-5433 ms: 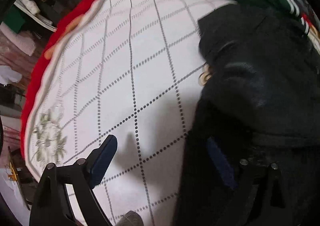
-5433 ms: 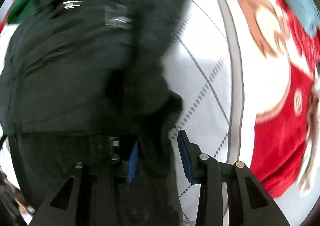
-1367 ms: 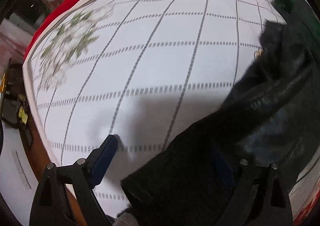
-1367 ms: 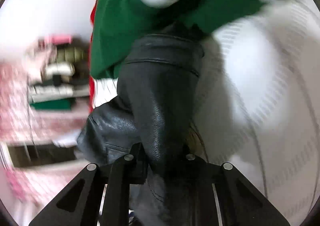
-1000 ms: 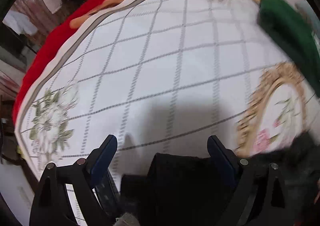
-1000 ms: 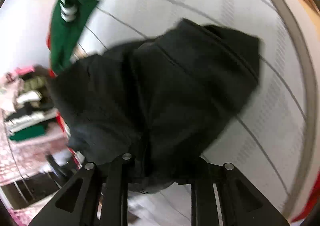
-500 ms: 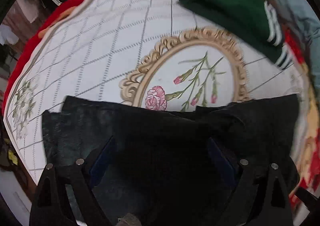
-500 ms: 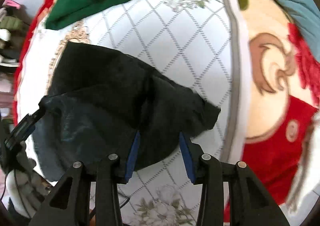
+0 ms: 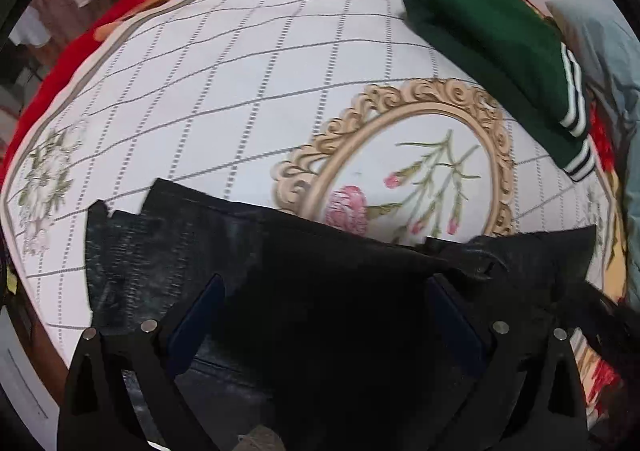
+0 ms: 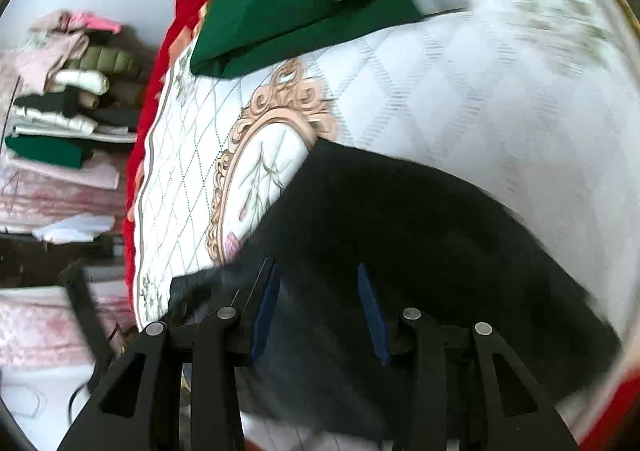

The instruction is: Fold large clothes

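A black leather-look garment lies spread flat on the white patterned bedspread, along its near edge. It also shows in the right wrist view. My left gripper is open and empty, just above the garment's middle. My right gripper is open and empty, above the garment near its edge. The right wrist view is blurred by motion.
A folded green garment with white stripes lies at the far right of the bed; it also shows in the right wrist view. A light blue cloth lies beyond it. Stacked folded clothes sit off the bed's left. The red border marks the bed's edge.
The black garment was carried bunched in my right gripper, then laid out flat on the bedspread. Both grippers now stand open over it; the right one has swung leftward.
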Demonstrator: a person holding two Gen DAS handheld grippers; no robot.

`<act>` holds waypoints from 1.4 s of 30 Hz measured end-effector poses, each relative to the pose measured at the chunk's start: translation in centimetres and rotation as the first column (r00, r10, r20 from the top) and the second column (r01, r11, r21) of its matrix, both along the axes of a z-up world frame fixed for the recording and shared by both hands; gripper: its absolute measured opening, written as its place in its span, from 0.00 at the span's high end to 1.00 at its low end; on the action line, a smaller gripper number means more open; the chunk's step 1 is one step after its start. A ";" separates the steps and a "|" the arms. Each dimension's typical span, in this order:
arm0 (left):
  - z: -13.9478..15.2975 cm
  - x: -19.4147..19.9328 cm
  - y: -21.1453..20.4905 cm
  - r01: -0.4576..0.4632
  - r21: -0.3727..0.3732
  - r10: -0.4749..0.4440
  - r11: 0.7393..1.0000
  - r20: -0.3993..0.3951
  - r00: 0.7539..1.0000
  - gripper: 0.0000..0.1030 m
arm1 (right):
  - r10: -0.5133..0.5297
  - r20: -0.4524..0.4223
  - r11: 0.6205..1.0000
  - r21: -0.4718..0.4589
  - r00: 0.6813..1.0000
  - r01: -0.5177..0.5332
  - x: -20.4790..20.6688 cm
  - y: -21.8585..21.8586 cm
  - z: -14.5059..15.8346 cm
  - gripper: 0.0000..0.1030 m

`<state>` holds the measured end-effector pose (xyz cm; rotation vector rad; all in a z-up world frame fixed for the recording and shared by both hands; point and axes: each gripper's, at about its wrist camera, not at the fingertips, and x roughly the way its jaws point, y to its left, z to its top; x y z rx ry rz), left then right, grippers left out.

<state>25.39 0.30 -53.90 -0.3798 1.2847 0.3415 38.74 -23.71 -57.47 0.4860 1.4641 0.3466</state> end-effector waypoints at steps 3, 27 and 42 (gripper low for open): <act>-0.6 0.0 0.8 -0.010 0.027 0.011 1.000 -0.015 1.000 0.00 | 0.034 -0.091 0.992 -0.120 0.995 -0.045 2.0 2.8 -4.8 0.61; 3.3 -2.6 -10.6 0.223 0.107 -0.229 0.969 0.050 0.972 0.00 | -0.060 0.328 0.992 0.122 0.943 0.020 -6.4 -11.5 11.5 0.11; -3.4 -3.1 -10.8 0.209 0.094 -0.200 0.973 -0.098 0.975 0.00 | -0.356 -0.065 0.906 0.222 0.932 0.361 -13.4 -17.4 -6.3 0.18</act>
